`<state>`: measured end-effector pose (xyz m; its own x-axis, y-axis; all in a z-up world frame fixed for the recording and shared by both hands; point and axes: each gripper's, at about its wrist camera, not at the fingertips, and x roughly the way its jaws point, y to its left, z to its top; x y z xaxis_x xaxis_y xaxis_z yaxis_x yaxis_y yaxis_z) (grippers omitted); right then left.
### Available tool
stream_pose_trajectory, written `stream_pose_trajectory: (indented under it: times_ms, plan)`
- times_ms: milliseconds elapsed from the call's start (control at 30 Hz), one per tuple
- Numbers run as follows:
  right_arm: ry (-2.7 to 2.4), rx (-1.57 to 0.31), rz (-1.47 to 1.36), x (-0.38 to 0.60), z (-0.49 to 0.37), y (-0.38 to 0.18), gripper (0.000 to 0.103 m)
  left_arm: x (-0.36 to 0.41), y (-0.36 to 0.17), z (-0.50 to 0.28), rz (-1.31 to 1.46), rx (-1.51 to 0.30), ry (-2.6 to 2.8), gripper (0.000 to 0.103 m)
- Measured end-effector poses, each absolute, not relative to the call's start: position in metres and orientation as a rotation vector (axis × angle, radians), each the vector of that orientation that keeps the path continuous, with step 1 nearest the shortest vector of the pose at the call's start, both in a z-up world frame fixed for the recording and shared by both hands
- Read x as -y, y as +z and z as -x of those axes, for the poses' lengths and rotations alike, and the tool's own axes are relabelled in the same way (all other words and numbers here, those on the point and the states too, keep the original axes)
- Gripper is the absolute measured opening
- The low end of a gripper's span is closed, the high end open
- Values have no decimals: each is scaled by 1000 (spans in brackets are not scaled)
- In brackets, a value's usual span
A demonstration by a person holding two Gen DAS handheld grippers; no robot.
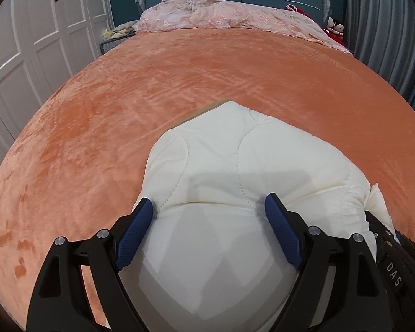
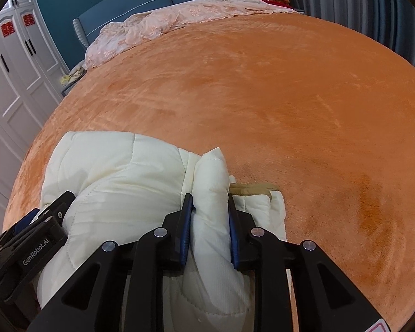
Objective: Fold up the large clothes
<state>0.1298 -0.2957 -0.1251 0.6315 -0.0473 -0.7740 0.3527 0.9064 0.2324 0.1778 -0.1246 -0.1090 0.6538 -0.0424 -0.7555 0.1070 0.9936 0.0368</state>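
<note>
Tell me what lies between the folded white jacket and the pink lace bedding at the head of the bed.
Only bare orange blanket lies between the white jacket and the pink lace bedding; both wrist views show it.

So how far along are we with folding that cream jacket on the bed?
Mostly done: the cream padded jacket lies as a compact bundle on the orange bedspread. In hand: the right gripper pinches a puffy fold at the bundle's edge, while the left gripper straddles the top, pads spread. Left: let go, and perhaps tuck the loose tan trim.
</note>
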Motion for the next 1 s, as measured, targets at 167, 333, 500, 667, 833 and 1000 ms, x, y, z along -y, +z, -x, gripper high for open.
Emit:
stream_pose_trajectory:
  times_ms: [167,333,500,667,833,1000]
  plan:
    - [-240,-858,-374,295,-132,-127,22,124,-112,-179,-82,-851,-77,81]
    - [-224,-861,-395,298,-135,-125,23,124,-111,-182,-82,-866,-74,82]
    - [-154,-878,-634,330,-102,-91,25,109,-87,-165,-60,-904,-132,83]
    - [-124,-930,-488,306,-58,-62,25,92,-72,-126,-26,-946,-161,86]
    - [-136,-1007,-360,284,-51,-76,22,88,-75,-106,-47,-985,-150,87]
    - [-147,-1025,-353,282,-57,-91,22,90,-79,-101,-61,-991,-136,89]
